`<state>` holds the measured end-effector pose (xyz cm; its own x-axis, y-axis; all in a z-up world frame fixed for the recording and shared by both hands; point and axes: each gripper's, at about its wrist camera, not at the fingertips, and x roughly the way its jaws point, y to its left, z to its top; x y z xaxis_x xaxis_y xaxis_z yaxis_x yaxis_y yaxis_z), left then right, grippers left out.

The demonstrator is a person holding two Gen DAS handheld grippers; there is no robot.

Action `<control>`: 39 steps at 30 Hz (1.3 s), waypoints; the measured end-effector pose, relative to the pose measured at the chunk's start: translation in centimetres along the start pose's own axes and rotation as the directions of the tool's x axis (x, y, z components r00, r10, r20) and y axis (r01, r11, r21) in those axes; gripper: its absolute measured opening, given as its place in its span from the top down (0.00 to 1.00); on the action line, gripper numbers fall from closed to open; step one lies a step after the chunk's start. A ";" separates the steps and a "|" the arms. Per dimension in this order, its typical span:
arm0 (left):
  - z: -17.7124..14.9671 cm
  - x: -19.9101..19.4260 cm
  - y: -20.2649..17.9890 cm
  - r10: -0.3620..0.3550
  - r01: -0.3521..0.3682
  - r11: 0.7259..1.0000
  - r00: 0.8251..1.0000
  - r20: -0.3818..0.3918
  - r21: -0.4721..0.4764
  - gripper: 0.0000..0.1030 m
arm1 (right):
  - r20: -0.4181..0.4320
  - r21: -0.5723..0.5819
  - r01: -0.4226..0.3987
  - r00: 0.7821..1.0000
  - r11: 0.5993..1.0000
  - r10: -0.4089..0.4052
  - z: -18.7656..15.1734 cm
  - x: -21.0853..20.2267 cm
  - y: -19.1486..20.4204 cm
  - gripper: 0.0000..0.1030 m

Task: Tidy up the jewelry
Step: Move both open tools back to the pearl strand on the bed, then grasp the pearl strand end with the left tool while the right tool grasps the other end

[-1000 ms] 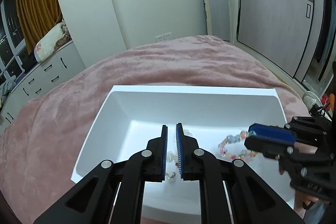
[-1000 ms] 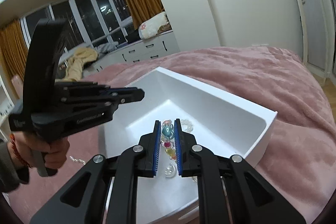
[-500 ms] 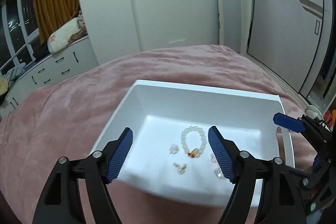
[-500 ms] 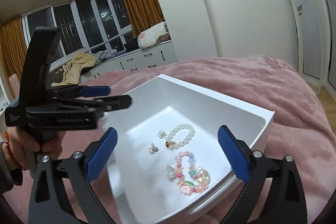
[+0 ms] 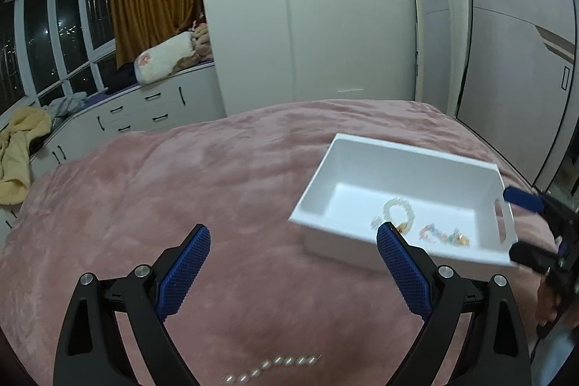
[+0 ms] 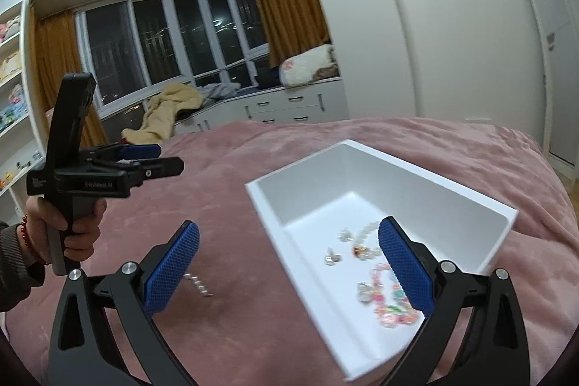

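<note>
Both claws have swung left off the white tray (image 5: 405, 151) since a second ago. Our left claw (image 5: 293, 272) and right claw (image 6: 287, 268) gape wide, holding nothing. Bracelets (image 6: 392, 308) lie in the tray, right of our claws; a pearl strand (image 5: 269, 366) rests on the pink bed (image 5: 181, 176) beneath the left claw.

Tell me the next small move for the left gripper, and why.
Probably lower the open left gripper toward the string of small pearl beads lying on the pink plush blanket. The other pieces already sit inside the white rectangular plastic bin, while this strand lies outside it, just below the gripper's spread fingers.
</note>
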<state>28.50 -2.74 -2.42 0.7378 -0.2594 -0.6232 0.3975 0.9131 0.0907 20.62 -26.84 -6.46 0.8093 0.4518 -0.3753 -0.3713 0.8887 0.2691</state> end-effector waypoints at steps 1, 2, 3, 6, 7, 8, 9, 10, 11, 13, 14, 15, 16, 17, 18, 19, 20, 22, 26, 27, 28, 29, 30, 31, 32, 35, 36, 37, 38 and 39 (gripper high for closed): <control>-0.5 -0.7 0.5 0.002 -0.002 1.000 1.000 0.007 -0.004 0.08 | -0.003 -0.009 -0.011 1.000 1.000 0.011 0.1 0.1 0.6 0.05; -1.0 -1.3 0.9 0.003 -0.003 1.000 1.000 0.011 -0.007 0.08 | -0.006 -0.018 -0.021 1.000 1.000 0.021 0.2 0.2 1.1 0.05; -1.7 -1.8 1.3 0.005 -0.004 1.000 1.000 0.011 -0.010 0.08 | -0.007 -0.030 -0.035 0.999 0.999 0.035 0.3 0.3 1.7 0.05; -3.6 -3.0 2.4 0.011 -0.010 1.000 1.000 0.011 -0.011 0.08 | -0.024 -0.059 -0.067 0.998 0.996 0.066 0.3 1.0 3.3 0.05; -4.3 -3.3 2.8 0.015 -0.015 1.000 1.000 0.007 -0.009 0.08 | -0.030 -0.068 -0.077 0.997 0.995 0.075 0.3 1.2 3.7 0.05; -4.8 -3.4 3.1 0.020 -0.020 1.000 1.000 0.002 -0.009 0.08 | -0.036 -0.074 -0.087 0.996 0.993 0.084 0.3 1.5 4.1 0.05; -5.6 -3.5 3.6 0.025 -0.025 1.000 1.000 -0.005 -0.012 0.08 | -0.046 -0.081 -0.097 0.995 0.992 0.094 0.2 1.8 4.6 0.05; -6.1 -3.6 4.1 0.024 -0.024 1.000 1.000 -0.010 -0.016 0.08 | -0.060 -0.088 -0.107 0.993 0.990 0.102 0.1 2.3 5.1 0.05; -6.9 -3.5 4.6 0.020 -0.020 1.000 1.000 -0.022 -0.022 0.08 | -0.068 -0.092 -0.112 0.992 0.989 0.106 -0.1 2.4 5.5 0.05; -7.9 -3.3 5.0 0.016 -0.016 1.000 0.999 -0.031 -0.027 0.08 | -0.096 -0.101 -0.127 0.988 0.987 0.117 -0.7 3.4 6.3 0.05; -8.4 -3.2 5.2 0.012 -0.013 1.000 0.999 -0.038 -0.027 0.08 | -0.107 -0.108 -0.129 0.987 0.986 0.118 -0.9 3.8 6.6 0.05; -9.0 -2.9 5.5 0.012 -0.013 1.000 0.999 -0.049 -0.024 0.08 | -0.130 -0.121 -0.134 0.985 0.984 0.118 -1.2 4.5 7.1 0.05; -9.5 -2.7 5.7 0.013 -0.014 1.000 0.998 -0.056 -0.021 0.08 | -0.141 -0.130 -0.137 0.983 0.982 0.118 -1.4 4.9 7.5 0.05; -10.0 -2.5 5.8 0.012 -0.013 1.000 0.998 -0.061 -0.017 0.08 | -0.154 -0.142 -0.143 0.981 0.980 0.121 -1.7 5.3 7.7 0.05; -10.5 -2.3 5.9 0.009 -0.010 1.000 0.998 -0.068 -0.012 0.08 | -0.169 -0.152 -0.151 0.978 0.977 0.125 -2.0 5.9 8.1 0.05; -10.9 -2.0 6.0 0.009 -0.009 1.000 0.997 -0.074 -0.008 0.08 | -0.181 -0.156 -0.157 0.975 0.975 0.128 -2.3 6.3 8.3 0.05; -11.3 -1.7 6.0 0.006 -0.006 1.000 0.997 -0.079 -0.004 0.08 | -0.192 -0.158 -0.162 0.973 0.974 0.131 -2.5 6.7 8.5 0.05; -12.1 -0.7 6.2 -0.016 0.016 1.000 0.995 -0.098 -0.005 0.08 | -0.218 -0.163 -0.171 0.967 0.972 0.134 -3.1 7.8 8.7 0.05; -13.7 1.1 6.6 -0.090 0.086 0.996 0.986 -0.138 -0.030 0.08 | -0.266 -0.175 -0.182 0.955 0.968 0.132 -4.2 9.8 8.7 0.05; -13.9 1.5 6.7 -0.096 0.092 0.995 0.985 -0.146 -0.031 0.08 | -0.274 -0.178 -0.186 0.953 0.966 0.133 -4.5 10.1 8.8 0.05; -14.3 2.0 6.7 -0.099 0.096 0.995 0.983 -0.154 -0.027 0.08 | -0.283 -0.181 -0.189 0.950 0.965 0.133 -4.7 10.5 8.9 0.05; -14.6 2.4 6.6 -0.102 0.100 0.995 0.982 -0.162 -0.022 0.08 | -0.290 -0.186 -0.191 0.948 0.964 0.132 -4.9 10.9 9.0 0.05; -14.9 3.0 6.6 -0.108 0.107 0.994 0.979 -0.171 -0.017 0.08 | -0.299 -0.193 -0.197 0.945 0.961 0.133 -5.2 11.5 9.1 0.05; -15.2 3.4 6.6 -0.115 0.114 0.993 0.977 -0.180 -0.015 0.09 | -0.303 -0.195 -0.200 0.944 0.960 0.135 -5.5 11.7 9.2 0.05; -15.4 3.8 6.5 -0.119 0.119 0.993 0.975 -0.188 -0.011 0.10 | -0.307 -0.198 -0.201 0.942 0.959 0.134 -5.7 12.2 9.3 0.05; -15.9 4.6 6.2 -0.140 0.145 0.989 0.968 -0.206 0.007 0.21 | -0.326 -0.200 -0.215 0.935 0.956 0.142 -6.4 13.8 9.6 0.05; -16.1 4.9 6.1 -0.148 0.154 0.988 0.966 -0.212 0.015 0.24 | -0.339 -0.205 -0.218 0.930 0.954 0.140 -6.8 14.5 9.6 0.06; -16.1 5.2 6.0 -0.149 0.158 0.987 0.965 -0.217 0.022 0.32 | -0.352 -0.209 -0.221 0.926 0.952 0.138 -7.2 15.0 9.8 0.08; -16.3 5.7 5.9 -0.157 0.168 0.985 0.960 -0.230 0.030 0.39 | -0.365 -0.215 -0.224 0.921 0.951 0.135 -7.5 15.6 9.8 0.10; -16.5 5.9 5.8 -0.161 0.173 0.984 0.958 -0.239 0.031 0.43 | -0.378 -0.222 -0.220 0.917 0.950 0.124 -7.8 16.1 9.8 0.10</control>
<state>26.23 6.24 -18.37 0.5123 -0.3200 -0.7970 0.5357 0.8444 0.0052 26.42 -10.22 -16.80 0.5240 0.5547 -0.6463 -0.6322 0.7618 0.1413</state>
